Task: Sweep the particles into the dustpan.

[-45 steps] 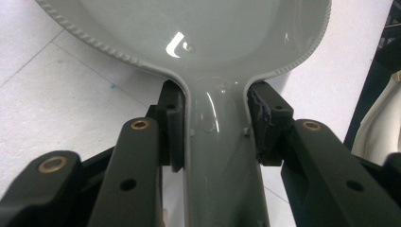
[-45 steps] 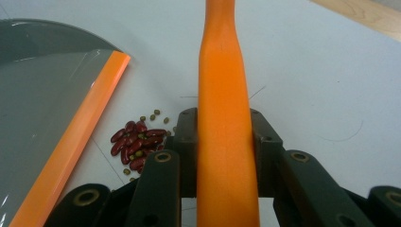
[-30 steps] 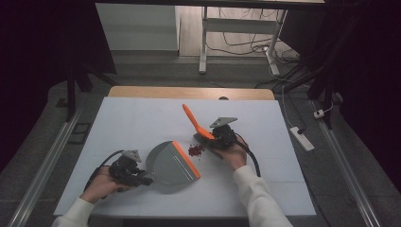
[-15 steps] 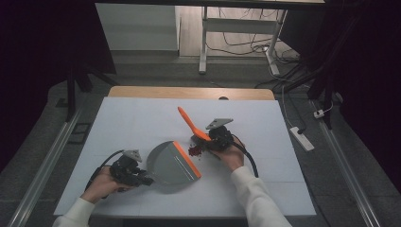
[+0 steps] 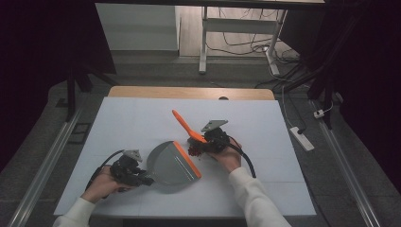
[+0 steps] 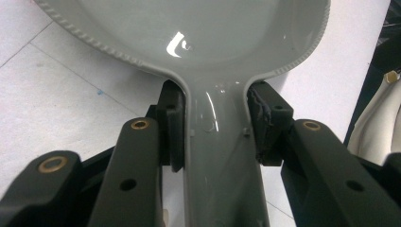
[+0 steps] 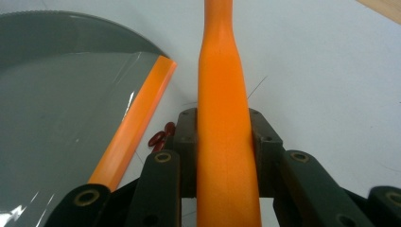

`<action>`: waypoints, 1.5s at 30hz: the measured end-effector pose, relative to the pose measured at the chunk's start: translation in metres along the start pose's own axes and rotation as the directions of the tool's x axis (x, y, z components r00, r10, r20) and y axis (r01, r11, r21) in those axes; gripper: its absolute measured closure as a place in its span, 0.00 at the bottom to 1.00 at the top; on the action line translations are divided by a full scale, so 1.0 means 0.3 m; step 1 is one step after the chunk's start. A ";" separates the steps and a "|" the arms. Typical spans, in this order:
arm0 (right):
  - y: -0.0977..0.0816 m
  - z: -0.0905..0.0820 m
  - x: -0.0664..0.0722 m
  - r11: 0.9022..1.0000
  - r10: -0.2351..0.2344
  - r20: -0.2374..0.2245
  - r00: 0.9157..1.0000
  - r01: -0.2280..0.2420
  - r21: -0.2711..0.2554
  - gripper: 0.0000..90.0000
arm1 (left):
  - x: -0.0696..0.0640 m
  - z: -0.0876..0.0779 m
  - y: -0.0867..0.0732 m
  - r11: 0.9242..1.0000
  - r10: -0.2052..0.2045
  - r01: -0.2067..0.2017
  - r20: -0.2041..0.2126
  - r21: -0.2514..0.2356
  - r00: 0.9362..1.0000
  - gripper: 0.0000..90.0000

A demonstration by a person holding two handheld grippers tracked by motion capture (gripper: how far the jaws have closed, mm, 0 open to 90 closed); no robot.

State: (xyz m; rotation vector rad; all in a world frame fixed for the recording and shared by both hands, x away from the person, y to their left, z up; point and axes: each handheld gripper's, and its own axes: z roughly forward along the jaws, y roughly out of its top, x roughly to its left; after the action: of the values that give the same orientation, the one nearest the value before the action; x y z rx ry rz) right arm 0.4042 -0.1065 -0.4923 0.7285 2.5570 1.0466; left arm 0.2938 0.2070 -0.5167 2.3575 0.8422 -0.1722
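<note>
A grey dustpan [image 5: 168, 165] with an orange lip [image 5: 187, 160] lies flat on the white table. My left gripper [image 5: 142, 178] is shut on its grey handle [image 6: 217, 161], and the pads [image 6: 172, 127] press on both sides of the neck below the pan [image 6: 189, 28]. My right gripper [image 5: 208, 141] is shut on an orange brush handle [image 5: 185, 125], which slants up and away to the left. In the right gripper view the handle [image 7: 222, 94] runs up between the jaws. A small pile of dark red beans [image 5: 194, 150] [image 7: 160, 138] lies just off the lip [image 7: 135, 127].
A white sheet [image 5: 142, 118] covers the table, with a wooden edge [image 5: 189, 92] showing at the back. On the floor to the right lies a power strip [image 5: 300, 138]. A metal frame [image 5: 203, 42] and loose cables stand beyond the table.
My right gripper has shifted a little to the left with the orange brush, toward the dustpan's lip. The left gripper and the dustpan have stayed put.
</note>
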 end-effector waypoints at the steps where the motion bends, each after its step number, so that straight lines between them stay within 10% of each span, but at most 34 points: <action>1: 0.001 0.000 0.004 1.000 0.000 -0.003 1.000 0.000 0.003 0.78 | 0.000 0.000 0.000 1.000 0.000 0.000 0.000 0.000 1.000 0.69; 27: 0.032 0.030 0.102 0.998 -0.058 -0.066 0.996 0.058 -0.005 0.78 | 0.000 0.004 0.000 1.000 0.002 -0.002 0.004 0.006 1.000 0.69; 39: 0.063 0.024 0.162 0.996 -0.059 -0.182 0.981 0.046 -0.072 0.78 | -0.001 0.004 0.000 1.000 0.001 -0.001 0.003 0.005 1.000 0.69; 45: 0.073 -0.015 0.141 0.992 -0.057 -0.138 0.989 0.041 -0.117 0.78 | 0.000 0.005 -0.001 1.000 0.000 0.000 0.004 0.004 1.000 0.69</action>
State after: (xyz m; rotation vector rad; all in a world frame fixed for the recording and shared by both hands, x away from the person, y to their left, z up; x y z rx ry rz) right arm 0.3744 -0.0725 -0.4763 0.5778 2.5911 1.2576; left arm 0.2938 0.2063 -0.5182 2.3598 0.8404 -0.1786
